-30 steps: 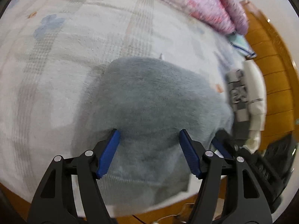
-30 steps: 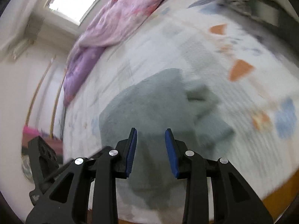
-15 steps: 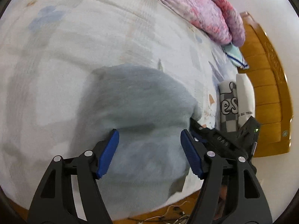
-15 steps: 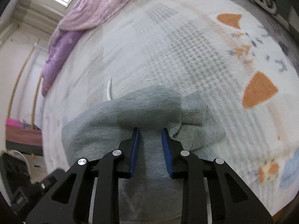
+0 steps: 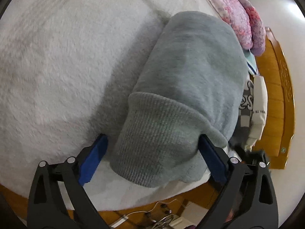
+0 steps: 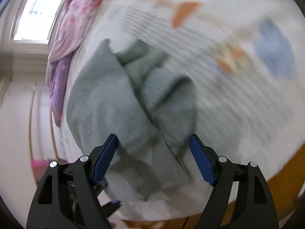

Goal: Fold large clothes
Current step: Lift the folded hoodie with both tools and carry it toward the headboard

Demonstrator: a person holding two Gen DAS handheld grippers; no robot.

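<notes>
A grey-green fleece garment (image 5: pixel 192 80) lies folded into a thick bundle on the white bed cover (image 5: pixel 57 66), its ribbed hem (image 5: pixel 158 133) toward me. My left gripper (image 5: pixel 152 160) is open, its blue fingers either side of the hem near the bed's front edge. In the right wrist view the same garment (image 6: pixel 106 99) shows with a folded sleeve layer (image 6: pixel 167 95) on top. My right gripper (image 6: pixel 153 159) is open wide, straddling the garment's near edge, gripping nothing.
A pink and purple quilt (image 5: pixel 240 13) lies at the far side of the bed. Folded clothes (image 5: pixel 253 103) are stacked by the wooden headboard (image 5: pixel 276 99). The patterned bed cover (image 6: pixel 238 47) stretches right. A window (image 6: pixel 34 9) is at upper left.
My right gripper was shut on the garment half a second ago and has opened wide. The garment now lies more bunched and closer to my left gripper, hem toward me.
</notes>
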